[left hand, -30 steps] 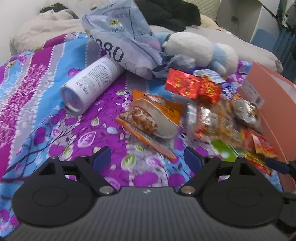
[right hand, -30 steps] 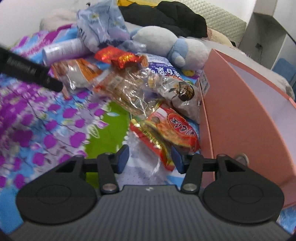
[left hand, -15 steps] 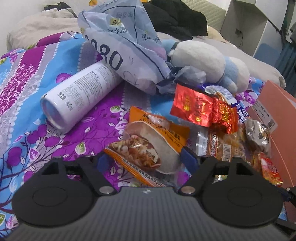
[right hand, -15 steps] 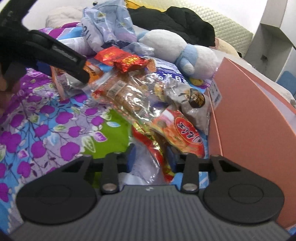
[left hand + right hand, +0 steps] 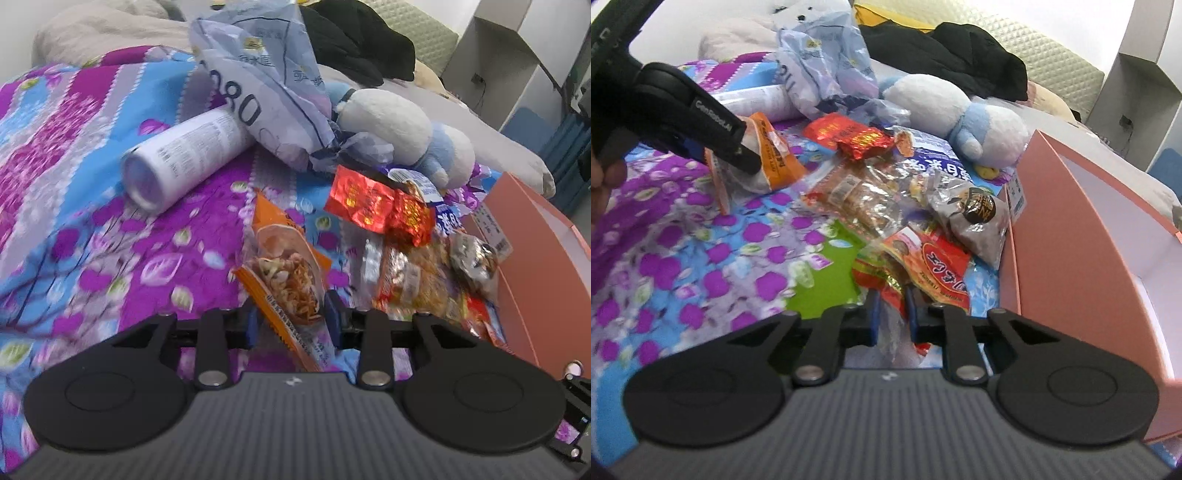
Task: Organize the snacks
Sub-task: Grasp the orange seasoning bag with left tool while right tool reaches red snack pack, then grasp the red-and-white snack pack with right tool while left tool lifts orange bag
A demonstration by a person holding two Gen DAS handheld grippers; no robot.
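Note:
Snack packets lie heaped on a flowered bedspread beside an open pink box (image 5: 1071,240) (image 5: 535,266). My left gripper (image 5: 291,319) has an orange noodle-snack packet (image 5: 291,280) between its blue pads. The jaws are closing and the packet buckles under them. In the right wrist view that packet (image 5: 775,158) hangs tilted above the bedspread from the left fingers (image 5: 713,133). My right gripper (image 5: 892,312) is closing too, its pads pinching the near edge of a red and gold packet (image 5: 882,280) that lies under an orange-red packet (image 5: 938,273).
A clear biscuit packet (image 5: 864,199), a grey packet (image 5: 975,221) and a shiny red packet (image 5: 849,138) lie in the heap. Behind it are a white can (image 5: 184,158), a crumpled pale-blue bag (image 5: 266,88), a plush toy (image 5: 402,136) and black clothing (image 5: 960,66).
The left gripper moved forward over the orange packet and its jaws narrowed onto it, tipping the packet up. The right jaws narrowed onto the red and gold packet's edge.

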